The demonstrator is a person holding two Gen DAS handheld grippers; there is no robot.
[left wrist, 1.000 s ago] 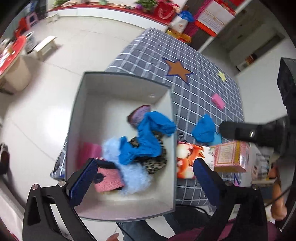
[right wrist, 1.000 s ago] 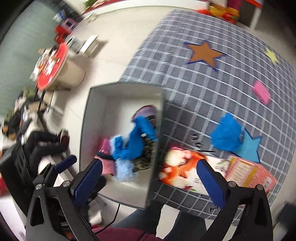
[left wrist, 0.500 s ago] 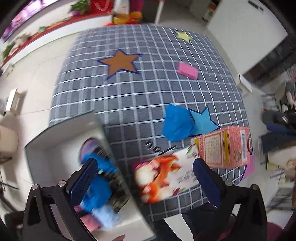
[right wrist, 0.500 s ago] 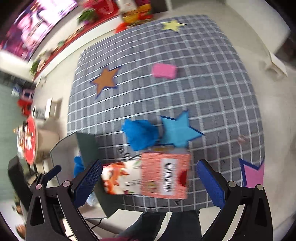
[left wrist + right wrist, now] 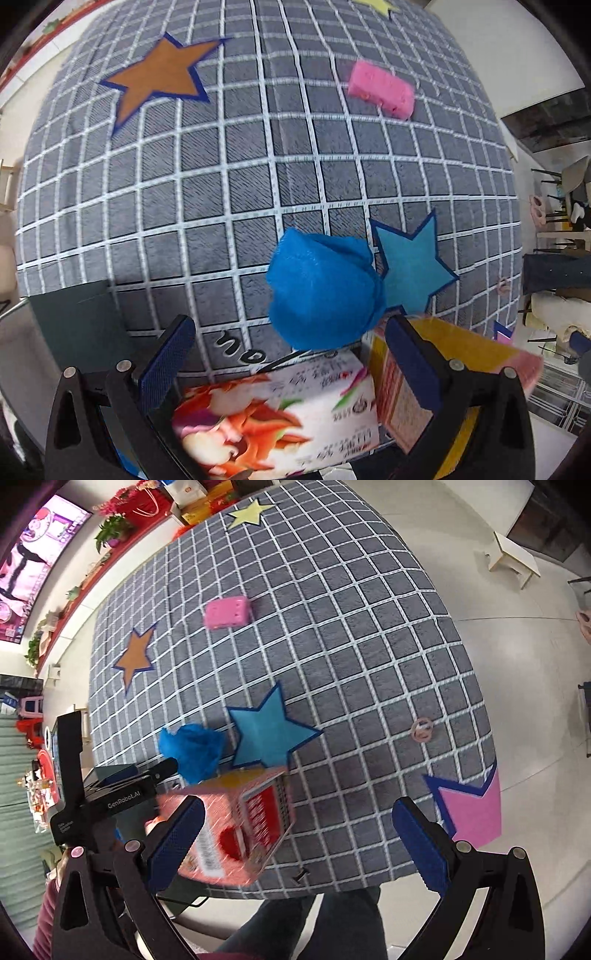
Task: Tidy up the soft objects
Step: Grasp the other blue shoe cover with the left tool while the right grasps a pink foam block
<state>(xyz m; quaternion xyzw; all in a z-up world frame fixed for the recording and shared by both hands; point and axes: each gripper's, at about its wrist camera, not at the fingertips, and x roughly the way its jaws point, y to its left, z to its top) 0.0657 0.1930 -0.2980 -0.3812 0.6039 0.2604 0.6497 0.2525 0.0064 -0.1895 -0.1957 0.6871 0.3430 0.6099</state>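
Observation:
A crumpled blue cloth (image 5: 323, 291) lies on the grey checked tablecloth (image 5: 221, 177), partly over a light-blue star; it also shows in the right wrist view (image 5: 192, 751). A pink sponge (image 5: 382, 88) lies farther back, also seen in the right wrist view (image 5: 227, 612). My left gripper (image 5: 288, 354) is open and empty, above the flowered tissue pack (image 5: 280, 417), just short of the blue cloth. My right gripper (image 5: 295, 834) is open and empty, over the front edge of the table beside the pink carton (image 5: 236, 823).
A corner of the grey storage box (image 5: 74, 317) shows at the left. The pink carton (image 5: 424, 373) stands right of the tissue pack. A small pink ring (image 5: 422, 730) lies on the cloth at the right. A person's legs (image 5: 314, 923) are at the table's front edge.
Both grippers have swung right, away from the storage box and onto the table. The left one has come closer to the blue cloth. Both stay open.

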